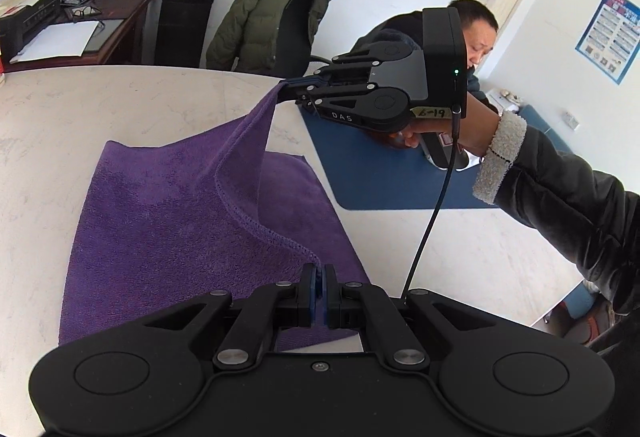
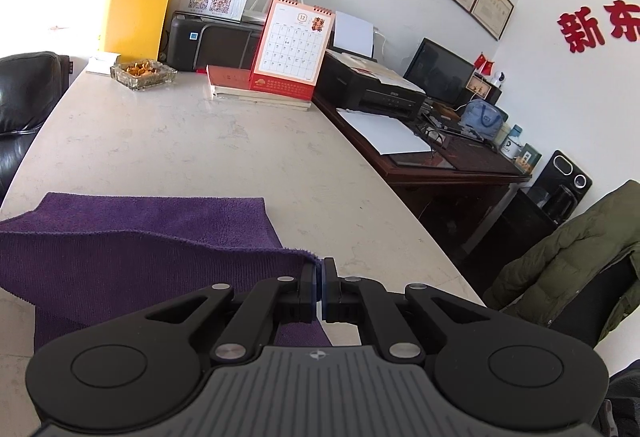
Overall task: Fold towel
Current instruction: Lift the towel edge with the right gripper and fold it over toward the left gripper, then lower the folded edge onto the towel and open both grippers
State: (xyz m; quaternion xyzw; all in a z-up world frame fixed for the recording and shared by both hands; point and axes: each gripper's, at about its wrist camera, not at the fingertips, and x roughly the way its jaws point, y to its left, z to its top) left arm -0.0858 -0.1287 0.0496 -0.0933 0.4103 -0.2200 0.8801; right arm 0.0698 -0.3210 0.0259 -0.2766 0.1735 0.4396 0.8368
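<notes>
While the purple towel [image 1: 168,221] was spread across the pale marble table [image 1: 80,109], two of its corners were held up off the surface, one by each tool. The left tool [image 1: 319,271] was seen pressed together on a stitched corner at the near side of the towel, the hemmed edge running up and away from its fingertips. The right tool [image 1: 294,87] was seen in the left wrist view higher and farther off, its jaws closed on the opposite end of that same edge, so that the cloth was drawn up into a raised flap between the two tools. Below this flap, the rest of the towel was laid flat on the table.

From the right wrist view, the right tool [image 2: 319,271] was shown pinching the towel [image 2: 140,257] corner directly at its tips, with the cloth stretching away to the left and beneath the tool. A blue mat [image 1: 380,173] was seen on the table just beside the towel's far corner. A desk calendar [image 2: 294,47] and a glass ashtray [image 2: 143,74] were placed well apart from the towel, at the far end of the table.
</notes>
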